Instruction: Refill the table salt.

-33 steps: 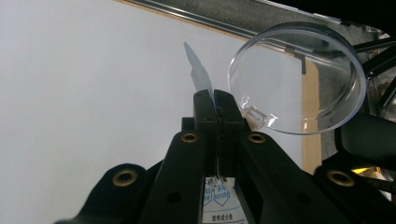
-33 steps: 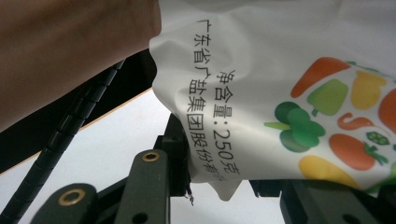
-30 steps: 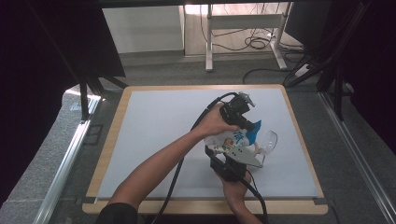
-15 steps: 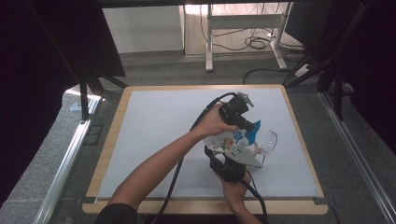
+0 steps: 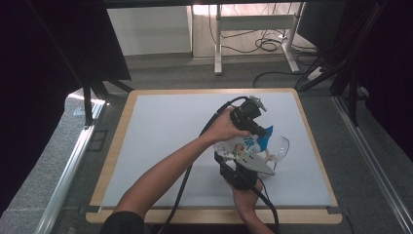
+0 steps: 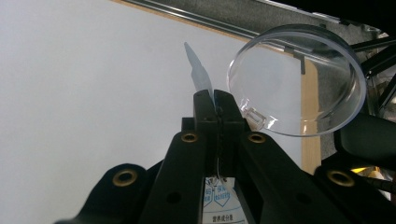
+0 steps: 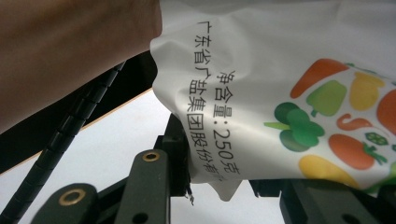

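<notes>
A white salt bag (image 5: 242, 145) with blue print and vegetable pictures is held up between both grippers over the right half of the table. My left gripper (image 5: 262, 130) reaches in from above and is shut on the bag's top edge; in the left gripper view its jaws (image 6: 215, 100) pinch a thin strip of the bag (image 6: 198, 70) that pokes out past them. My right gripper (image 5: 234, 158) comes from below and is shut on the bag's lower part; in the right gripper view the printed bag (image 7: 261, 70) hangs between its jaws (image 7: 219, 182).
A clear round glass bowl (image 5: 278, 146) sits tilted just right of the bag, close to the left gripper (image 6: 299, 79). The white mat (image 5: 165, 136) has a wooden rim (image 5: 316, 146) near the bowl. The left forearm (image 7: 70, 46) and its cable (image 7: 70, 126) cross in front of the right gripper.
</notes>
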### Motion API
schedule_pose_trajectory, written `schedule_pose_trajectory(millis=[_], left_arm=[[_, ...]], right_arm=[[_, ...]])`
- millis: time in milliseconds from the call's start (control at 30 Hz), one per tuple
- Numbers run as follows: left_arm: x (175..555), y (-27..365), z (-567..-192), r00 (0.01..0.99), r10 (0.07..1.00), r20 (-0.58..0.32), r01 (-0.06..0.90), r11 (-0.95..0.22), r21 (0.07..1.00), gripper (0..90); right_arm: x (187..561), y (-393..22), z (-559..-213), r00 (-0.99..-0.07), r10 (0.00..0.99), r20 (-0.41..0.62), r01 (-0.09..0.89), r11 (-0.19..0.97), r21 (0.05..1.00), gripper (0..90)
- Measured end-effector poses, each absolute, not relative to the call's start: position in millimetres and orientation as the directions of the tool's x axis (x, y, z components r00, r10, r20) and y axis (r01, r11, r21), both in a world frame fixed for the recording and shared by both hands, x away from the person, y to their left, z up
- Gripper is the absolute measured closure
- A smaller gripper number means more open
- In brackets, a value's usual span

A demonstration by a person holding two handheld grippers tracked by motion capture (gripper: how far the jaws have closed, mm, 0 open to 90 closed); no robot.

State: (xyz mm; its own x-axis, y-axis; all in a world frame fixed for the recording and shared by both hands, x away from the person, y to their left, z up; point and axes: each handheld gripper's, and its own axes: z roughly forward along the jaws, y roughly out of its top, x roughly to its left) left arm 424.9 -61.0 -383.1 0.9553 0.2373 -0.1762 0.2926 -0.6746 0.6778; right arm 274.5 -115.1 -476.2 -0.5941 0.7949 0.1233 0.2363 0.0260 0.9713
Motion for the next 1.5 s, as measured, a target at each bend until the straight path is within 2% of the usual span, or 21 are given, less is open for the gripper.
schedule_pose_trajectory(millis=[1500], left_arm=[[428.1, -61.0, -388.8, 0.952, 0.241, -0.186, 0.302, -0.675, 0.673, 90.0]], right_arm=[[277.1, -115.1, -479.6, -0.596, 0.794, 0.121, 0.240, 0.032, 0.970, 65.3]])
